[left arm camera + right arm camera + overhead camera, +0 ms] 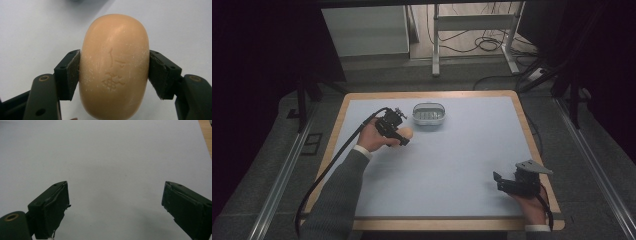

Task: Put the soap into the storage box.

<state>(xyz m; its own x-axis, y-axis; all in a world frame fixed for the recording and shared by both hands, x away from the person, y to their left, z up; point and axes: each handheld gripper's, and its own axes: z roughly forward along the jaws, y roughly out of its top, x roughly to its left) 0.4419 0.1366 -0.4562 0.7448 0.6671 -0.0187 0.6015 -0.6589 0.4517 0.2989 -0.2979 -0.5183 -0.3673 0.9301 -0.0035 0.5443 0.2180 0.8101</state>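
Between left hand-held gripper (113, 75) pads: peach oval soap (114, 66), embossed, scuffed.

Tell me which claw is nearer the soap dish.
Left. The left claw, shut on the bar of soap, sits just beside the soap dish, toward the person's left. The right claw is open at the table's near right corner, far from it.

You're in a lab, not a home: the table (472, 165) has a wood rim and pale blue top, dark curtains hang on both sides of it, metal rails run along the floor beside it, and loose cables (482, 42) trail around a white stand beyond it.
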